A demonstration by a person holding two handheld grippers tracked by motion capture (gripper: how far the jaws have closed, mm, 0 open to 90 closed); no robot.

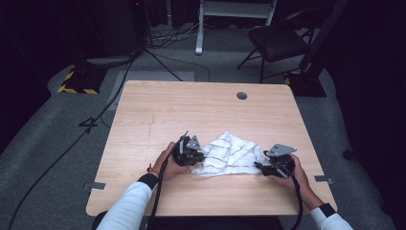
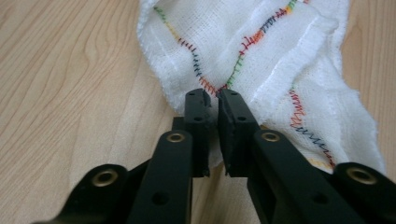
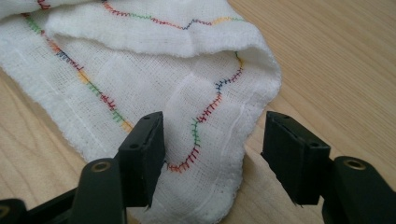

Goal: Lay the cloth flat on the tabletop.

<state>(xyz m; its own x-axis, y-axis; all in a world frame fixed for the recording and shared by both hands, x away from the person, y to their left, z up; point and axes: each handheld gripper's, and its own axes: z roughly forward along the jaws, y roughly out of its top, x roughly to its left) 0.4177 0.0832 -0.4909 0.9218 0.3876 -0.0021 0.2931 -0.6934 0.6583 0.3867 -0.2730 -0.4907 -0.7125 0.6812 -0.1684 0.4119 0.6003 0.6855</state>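
Observation:
A white gauze cloth (image 1: 230,153) with multicoloured zigzag stitching lies crumpled near the front of the wooden table (image 1: 191,105). My left gripper (image 1: 200,155) is at its left edge. In the left gripper view the jaws (image 2: 212,95) are pressed together on a fold of the cloth (image 2: 261,51), right where two stitch lines meet. My right gripper (image 1: 258,165) is at the cloth's right corner. In the right gripper view it (image 3: 215,123) stands open, one jaw on either side of the corner of the cloth (image 3: 140,70), with neither pad touching the fabric.
A round cable hole (image 1: 242,96) sits near the table's far edge. On the floor beyond are a dark chair (image 1: 277,43), a white stand (image 1: 201,28) and trailing cables. Bare wood surrounds the cloth on all sides.

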